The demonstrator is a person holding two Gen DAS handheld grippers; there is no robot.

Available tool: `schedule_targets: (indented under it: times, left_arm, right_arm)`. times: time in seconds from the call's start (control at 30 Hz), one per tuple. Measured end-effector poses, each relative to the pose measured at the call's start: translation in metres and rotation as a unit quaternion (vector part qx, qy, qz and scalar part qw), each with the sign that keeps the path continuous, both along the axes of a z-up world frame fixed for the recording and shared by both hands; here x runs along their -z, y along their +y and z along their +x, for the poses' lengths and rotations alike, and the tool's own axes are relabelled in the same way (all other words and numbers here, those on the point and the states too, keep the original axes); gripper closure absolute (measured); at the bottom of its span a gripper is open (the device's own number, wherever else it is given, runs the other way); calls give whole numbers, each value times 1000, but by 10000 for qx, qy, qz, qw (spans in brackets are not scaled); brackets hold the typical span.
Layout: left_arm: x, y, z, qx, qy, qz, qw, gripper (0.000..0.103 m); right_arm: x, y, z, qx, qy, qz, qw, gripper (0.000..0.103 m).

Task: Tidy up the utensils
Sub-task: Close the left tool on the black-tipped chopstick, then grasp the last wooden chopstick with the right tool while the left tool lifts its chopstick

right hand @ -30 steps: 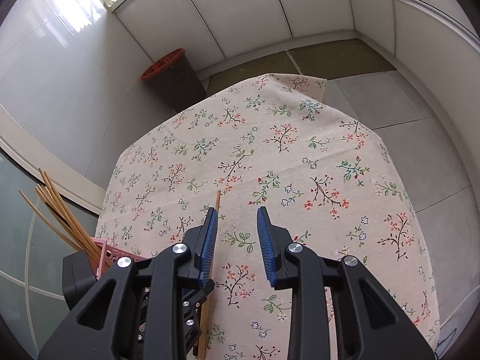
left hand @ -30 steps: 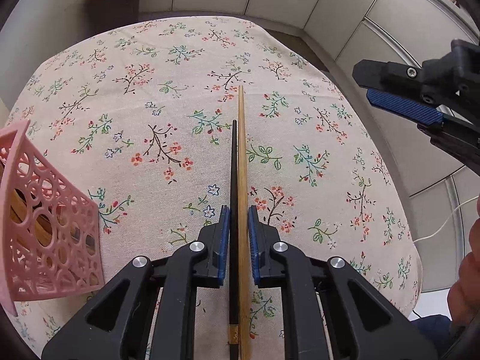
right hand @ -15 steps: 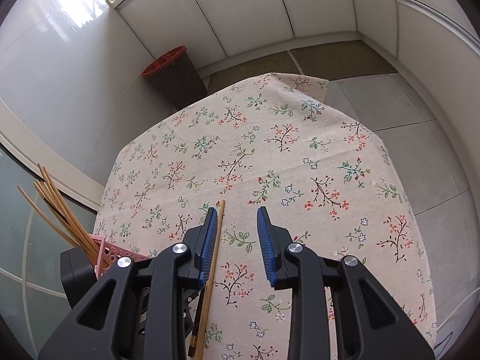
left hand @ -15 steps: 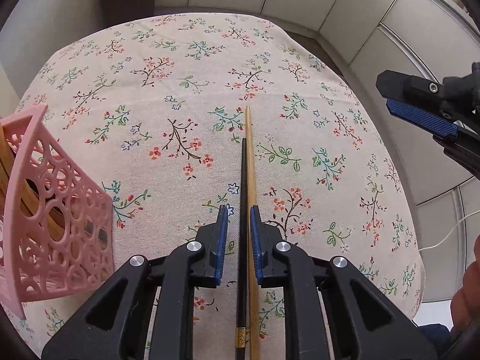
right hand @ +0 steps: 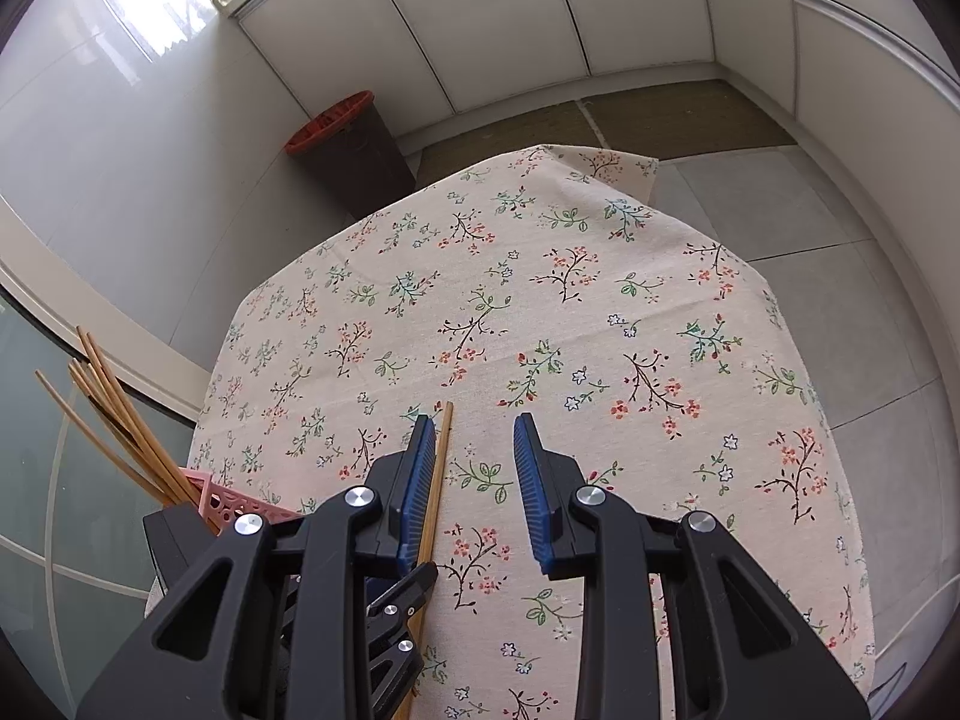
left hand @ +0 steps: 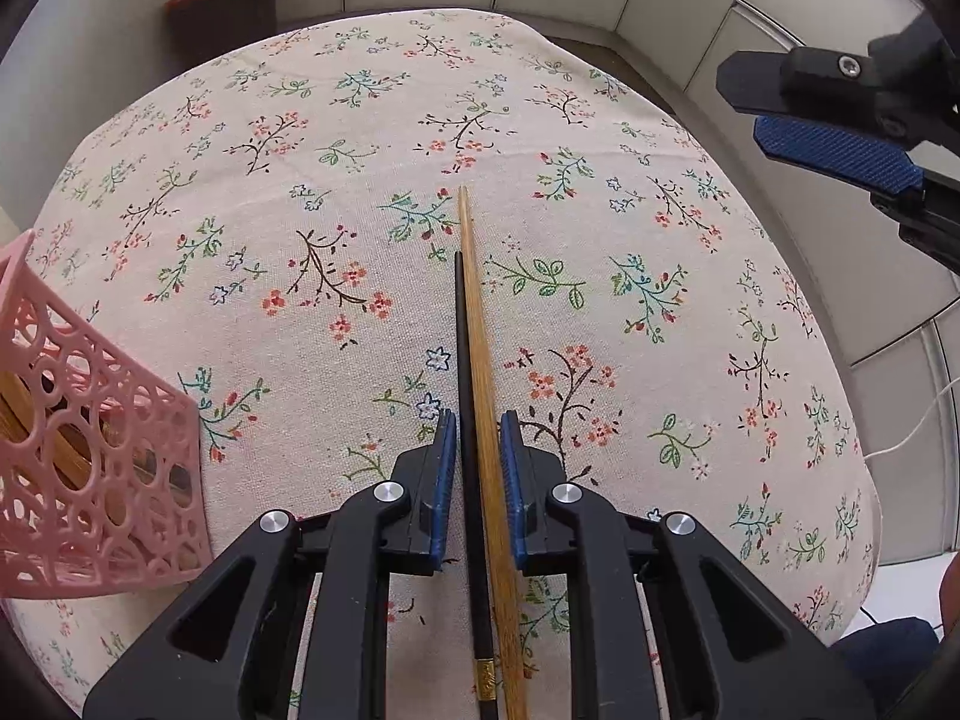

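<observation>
While two chopsticks sit side by side on the flowery tablecloth [left hand: 600, 138], one black [left hand: 461, 360] and one bamboo [left hand: 477, 330], the left gripper [left hand: 474, 426] straddles both with its blue pads. There's a sliver of gap on each side, so it looks released rather than clamped, though I can't say for sure that the pads are clear of the sticks. The bamboo one pokes out further past the tips than the black one. Off to the left stands one pink basket [left hand: 90, 462] with a bunch of bamboo sticks [right hand: 114, 420] in it, six or so, hard to count. The right gripper [right hand: 474, 438] hangs open over the cloth, nothing in it. One bin [right hand: 351, 150] stands beyond the table.
</observation>
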State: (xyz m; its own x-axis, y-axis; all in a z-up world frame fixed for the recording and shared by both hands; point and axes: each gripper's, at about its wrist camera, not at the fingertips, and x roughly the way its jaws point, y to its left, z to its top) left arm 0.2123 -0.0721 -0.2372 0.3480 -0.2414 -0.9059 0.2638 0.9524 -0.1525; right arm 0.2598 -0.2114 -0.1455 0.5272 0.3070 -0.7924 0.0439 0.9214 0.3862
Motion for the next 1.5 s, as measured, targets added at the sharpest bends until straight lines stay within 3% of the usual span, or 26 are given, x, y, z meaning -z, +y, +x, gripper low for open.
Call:
schedule_targets:
  times: [0.17,0.53,0.73,0.8,0.87,1.07,1.17,1.5]
  left_arm:
    - [-7,15,5,-186,91,-412,9989,88]
    - [-2,7,2,-103,77,39,9999,88]
    - [0,7,10,-95,27,-27,9999,88]
    - [-1,6,9,-67,-67,33,9999,98]
    - [-3,12,8,-196,4,-227,9996,99]
    - [-46,25,-7,-374,-410,-745,9957,99]
    - [-65,35,-14,-540,-598,-941,9923,99]
    - [-92,60,-35,-797,-1015,-1032,9863,99]
  right_arm:
    - [0,-2,0,25,0,4,10000,74]
    - [-1,-2,1,12,-1,15,10000,74]
    - [4,0,1,-16,84,-39,10000,74]
    - [8,0,3,-19,181,-84,9998,74]
    - [15,-1,4,-8,333,-48,9994,74]
    - [38,-3,9,-45,793,245,9965,74]
    - [49,13,10,-304,1020,167,9942,74]
    - [76,62,18,-932,1444,-251,9848,74]
